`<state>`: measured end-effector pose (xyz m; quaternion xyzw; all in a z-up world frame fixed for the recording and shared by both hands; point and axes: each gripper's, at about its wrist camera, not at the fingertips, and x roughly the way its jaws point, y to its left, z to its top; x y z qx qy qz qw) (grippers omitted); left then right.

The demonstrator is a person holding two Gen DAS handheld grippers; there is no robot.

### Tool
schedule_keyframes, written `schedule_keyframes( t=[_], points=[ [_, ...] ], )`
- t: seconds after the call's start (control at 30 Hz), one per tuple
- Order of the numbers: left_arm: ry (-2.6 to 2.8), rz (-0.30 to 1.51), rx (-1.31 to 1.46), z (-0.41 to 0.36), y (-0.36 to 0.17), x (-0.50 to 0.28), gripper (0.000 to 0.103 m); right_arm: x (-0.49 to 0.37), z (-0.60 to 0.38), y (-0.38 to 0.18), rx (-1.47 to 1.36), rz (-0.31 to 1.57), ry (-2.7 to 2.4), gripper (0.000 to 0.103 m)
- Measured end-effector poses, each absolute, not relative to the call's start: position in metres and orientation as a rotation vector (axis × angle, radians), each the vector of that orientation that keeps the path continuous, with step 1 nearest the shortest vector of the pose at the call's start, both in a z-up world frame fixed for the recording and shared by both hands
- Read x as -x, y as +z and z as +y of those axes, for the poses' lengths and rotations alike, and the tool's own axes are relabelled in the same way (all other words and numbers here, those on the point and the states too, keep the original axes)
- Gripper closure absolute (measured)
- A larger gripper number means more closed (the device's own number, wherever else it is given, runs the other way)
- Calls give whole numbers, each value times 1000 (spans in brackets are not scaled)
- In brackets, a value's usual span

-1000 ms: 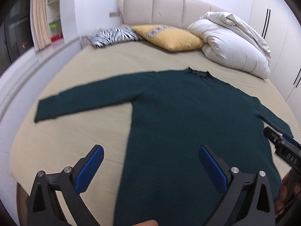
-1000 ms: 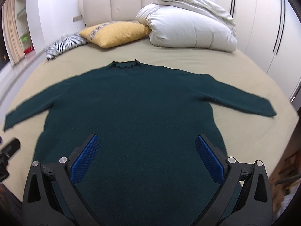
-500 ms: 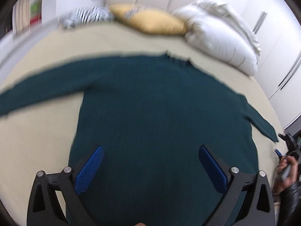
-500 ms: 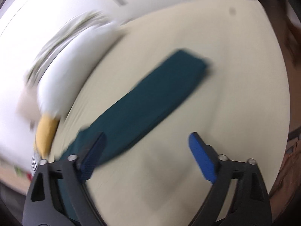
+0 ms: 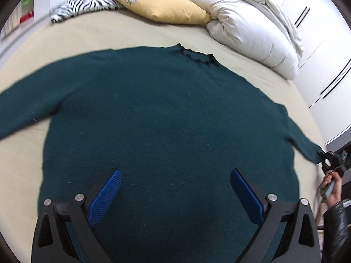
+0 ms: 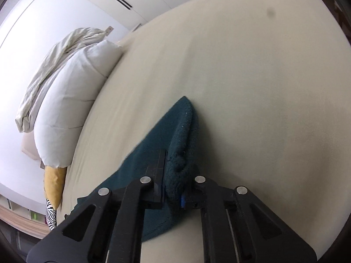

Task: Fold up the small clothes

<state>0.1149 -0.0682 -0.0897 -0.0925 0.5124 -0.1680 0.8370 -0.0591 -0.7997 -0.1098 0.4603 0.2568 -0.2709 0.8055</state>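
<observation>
**Right tongs pinch the cuff; body lies flat on the bed**

The sweater [image 5: 166, 118] lies face up on the bed [image 5: 136, 32], collar toward the pillows [image 5: 252, 28], both sleeves stretched out to the sides. The left gripper [image 5: 174, 194] hovers over the lower body with its jaws spread wide, holding nothing. The right gripper [image 6: 173, 188] has its jaws pressed together on the right sleeve's cuff [image 6: 182, 135]; the knit bunches up between the pads. From the left view that gripper shows at the sleeve end [image 5: 331, 157], near the bed's edge.

The knit looks thick, soft and limp, with no stiffness of its own. It will likely sag and drape from whatever point is held, and its fuzzy surface should grip the sheet rather than slide. It seems light enough for one pinch to carry a sleeve. A cuff is a sound hold for swinging the sleeve across the chest. For the body folds, the hem corners and shoulder seams look like the better places, taken with both layers in the bite so the back does not lag behind.
</observation>
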Motion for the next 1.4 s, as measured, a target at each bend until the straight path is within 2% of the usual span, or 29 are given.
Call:
schedule_keyframes(
  t=[0.13, 0.3, 0.4, 0.53, 0.63, 0.7, 0.73, 0.77, 0.8, 0.9, 0.97, 1.0, 1.07, 1.13, 1.17, 1.2, 1.4],
  points=[
    [-395, 1096, 316, -51, -95, -129, 9, 20, -748, -61, -847, 544, -475, 96],
    [-434, 1078, 416, -36, -92, -143, 14, -59, -613, -11, -655, 575, -153, 96],
    [-449, 1073, 451, -26, -92, -149, 19, -106, -508, -19, -588, 651, 44, 96],
    [-464, 1083, 490, -21, -97, -159, 20, -149, -406, -63, -508, 782, 135, 95],
    [-493, 1091, 517, -26, -99, -167, 20, -163, -366, -98, -485, 870, 165, 83],
    [-525, 1088, 525, -37, -99, -172, 18, -155, -353, -110, -477, 905, 201, 71],
    [-539, 1088, 525, -44, -99, -175, 17, -143, -352, -110, -487, 889, 220, 64],
    [-555, 1092, 522, -56, -101, -181, 17, -132, -356, -106, -504, 870, 236, 47],
    [-562, 1099, 517, -66, -102, -185, 17, -121, -363, -103, -523, 857, 244, 42],
    [-581, 1127, 500, -97, -108, -199, 17, -90, -382, -82, -538, 813, 241, 42],
    [-578, 1158, 461, -122, -116, -212, 21, -76, -406, -70, -526, 795, 204, 42],
    [-570, 1161, 444, -130, -119, -215, 26, -72, -421, -65, -524, 788, 178, 42],
    [-536, 1151, 390, -142, -120, -222, 44, -57, -453, -59, -534, 760, 114, 42],
    [-498, 1167, 345, -150, -120, -228, 80, -43, -484, -55, -551, 727, 43, 42],
    [-496, 1169, 329, -151, -118, -231, 85, -41, -500, -52, -564, 710, 7, 42],
    [-506, 1157, 326, -150, -114, -231, 94, -38, -516, -52, -578, 697, -33, 42],
    [-477, 964, 345, -112, -67, -238, 95, -60, -593, -60, -630, 720, -165, 42]
  ],
)
